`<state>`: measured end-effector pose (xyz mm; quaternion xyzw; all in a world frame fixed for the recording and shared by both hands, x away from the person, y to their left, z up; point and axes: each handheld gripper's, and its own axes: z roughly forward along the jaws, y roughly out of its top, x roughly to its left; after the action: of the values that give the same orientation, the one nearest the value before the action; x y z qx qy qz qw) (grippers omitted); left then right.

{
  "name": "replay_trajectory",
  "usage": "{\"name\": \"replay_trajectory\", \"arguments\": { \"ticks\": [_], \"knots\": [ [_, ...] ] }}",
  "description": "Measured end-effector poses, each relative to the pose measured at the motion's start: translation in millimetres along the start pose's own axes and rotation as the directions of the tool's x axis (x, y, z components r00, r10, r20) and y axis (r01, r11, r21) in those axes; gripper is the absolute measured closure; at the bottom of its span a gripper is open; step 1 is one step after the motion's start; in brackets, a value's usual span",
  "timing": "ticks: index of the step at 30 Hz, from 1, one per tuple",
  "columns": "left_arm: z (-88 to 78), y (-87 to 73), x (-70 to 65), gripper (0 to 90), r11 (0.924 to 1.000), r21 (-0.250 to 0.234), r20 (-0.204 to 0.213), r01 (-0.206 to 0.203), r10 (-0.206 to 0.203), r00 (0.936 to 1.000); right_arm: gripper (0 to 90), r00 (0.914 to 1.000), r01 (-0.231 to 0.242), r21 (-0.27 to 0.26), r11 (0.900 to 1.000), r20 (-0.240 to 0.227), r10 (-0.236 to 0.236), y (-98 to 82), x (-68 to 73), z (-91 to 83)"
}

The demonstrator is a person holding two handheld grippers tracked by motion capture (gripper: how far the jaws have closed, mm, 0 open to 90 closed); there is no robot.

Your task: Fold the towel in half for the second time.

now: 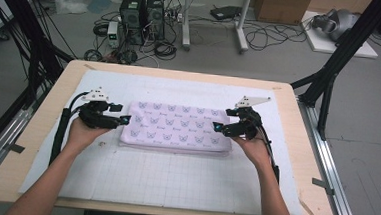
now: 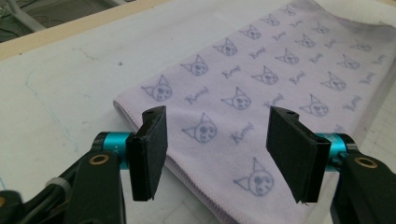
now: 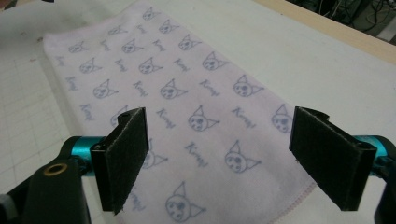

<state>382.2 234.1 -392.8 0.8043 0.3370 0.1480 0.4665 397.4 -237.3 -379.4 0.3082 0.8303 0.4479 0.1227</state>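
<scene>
A folded lilac towel (image 1: 177, 127) printed with small cat faces lies flat on the white gridded mat (image 1: 164, 176). My left gripper (image 1: 124, 119) sits at the towel's left end and stands open. In the left gripper view the towel (image 2: 261, 93) spreads beneath the open gripper (image 2: 224, 154), nothing pinched between the pads. My right gripper (image 1: 217, 126) hovers at the towel's right end, also open. The right gripper view shows the towel (image 3: 187, 102) under the wide-apart jaws of the right gripper (image 3: 224, 158), with no cloth between them.
The mat covers a pale wooden table (image 1: 41, 143). Black frame posts (image 1: 331, 71) stand at the table's right and left. Computer towers (image 1: 141, 14) and cables sit on the floor beyond the far edge.
</scene>
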Motion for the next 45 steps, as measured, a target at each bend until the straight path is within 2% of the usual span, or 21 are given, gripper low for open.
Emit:
{"name": "replay_trajectory", "arguments": {
  "ticks": [11, 15, 19, 24, 27, 31, 36, 45],
  "knots": [
    [-12.7, -11.6, -14.0, 33.4, 0.9998, -0.002, 0.007, -0.018, 0.018, 0.9998, 15.1, 0.9995, 0.032, -0.014, 0.999, 0.001, -0.032, -8.0, 17.0, -10.5],
    [-15.9, -16.0, -16.7, 32.1, 0.9999, 0.006, 0.007, -0.012, 0.012, 0.9999, 13.8, 0.9996, 0.027, -0.026, 0.999, -0.001, -0.027, -11.9, 19.7, -16.6],
    [-21.6, -19.7, -21.0, 31.3, 0.9996, 0.01, 0.007, -0.026, 0.025, 0.9997, 13.2, 0.9997, 0.026, -0.034, 0.999, 0.001, -0.026, -17.1, 22.0, -22.6],
    [-29.0, -26.5, -24.9, 28.2, 0.9997, 0.016, -0.014, -0.021, 0.021, 0.9997, 12.9, 0.9999, 0.012, -0.054, 0.998, -0.004, -0.012, -27.5, 24.8, -29.9],
    [-33.9, -30.4, -26.8, 27.4, 0.9998, 0.008, -0.014, -0.02, 0.021, 0.9997, 12.2, 0.9999, 0.011, -0.038, 0.999, -0.003, -0.011, -31.5, 27.2, -33.8],
    [-39.6, -33.5, -30.3, 25.8, 0.9997, -0.005, -0.018, -0.024, 0.024, 0.9996, 12.2, 0.9996, 0.027, -0.058, 0.998, 0.005, -0.027, -32.4, 32.8, -41.8],
    [-44.5, -37.9, -36.8, 24.1, 0.9995, -0.005, -0.024, -0.033, 0.033, 0.9992, 12.2, 0.9993, 0.033, -0.055, 0.998, 0.019, -0.032, -39.4, 37.4, -47.1],
    [-55.5, -45.7, -48.8, 22.5, 0.9987, -0.013, -0.025, -0.048, 0.048, 0.9985, 11.9, 0.9992, 0.026, -0.064, 0.998, 0.031, -0.024, -57.2, 45.2, -54.1]
  ]
}}
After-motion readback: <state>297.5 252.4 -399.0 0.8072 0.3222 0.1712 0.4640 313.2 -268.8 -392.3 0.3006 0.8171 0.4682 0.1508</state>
